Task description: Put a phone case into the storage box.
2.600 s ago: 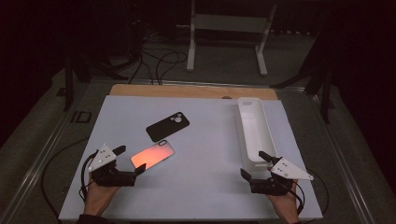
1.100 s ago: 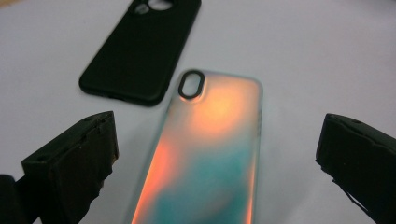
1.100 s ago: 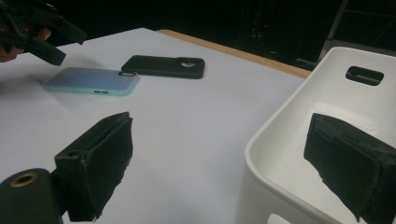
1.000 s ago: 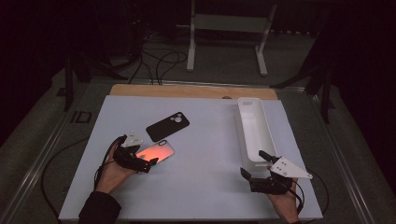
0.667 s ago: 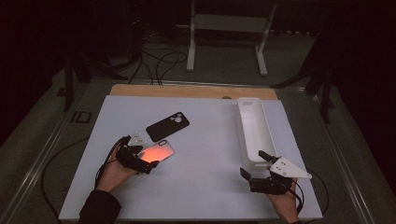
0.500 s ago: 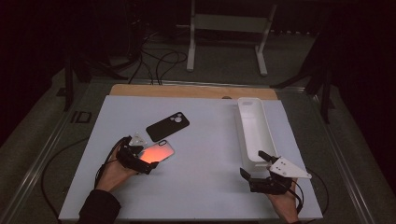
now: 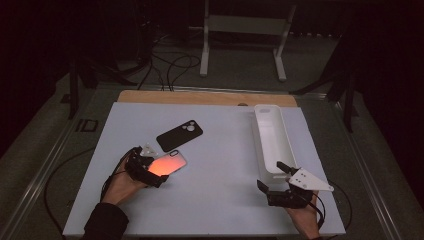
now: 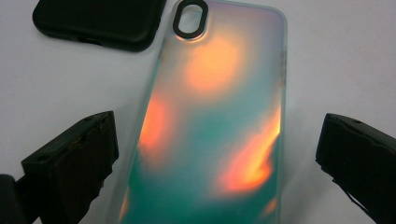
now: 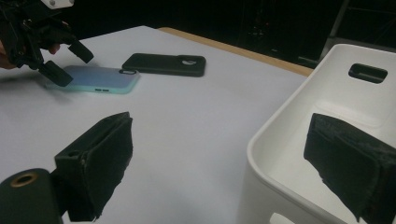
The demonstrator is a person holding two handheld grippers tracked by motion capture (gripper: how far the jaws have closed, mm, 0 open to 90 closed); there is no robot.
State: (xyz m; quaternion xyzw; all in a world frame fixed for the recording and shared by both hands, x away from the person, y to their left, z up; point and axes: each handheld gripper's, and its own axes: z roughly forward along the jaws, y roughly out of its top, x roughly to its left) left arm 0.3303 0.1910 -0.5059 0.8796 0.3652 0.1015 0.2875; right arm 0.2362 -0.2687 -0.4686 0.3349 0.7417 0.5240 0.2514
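Iridescent case [image 8: 219, 126] between hand-held gripper [image 8: 217, 154] jaws

Two phone cases lie on the white tabletop [image 7: 220, 200], both toward its left edge. One is the iridescent case [image 7: 167, 163], shimmering orange and teal; the other is the black case [image 7: 180, 135], lying just beyond it toward the far edge. One white tray [image 7: 262, 135], long and narrow, sits near the right edge with its length running from far to near. Two grippers are at the near edge: the left gripper [image 7: 150, 172] by the iridescent case, and the right gripper [image 7: 272, 177] near the near right corner.
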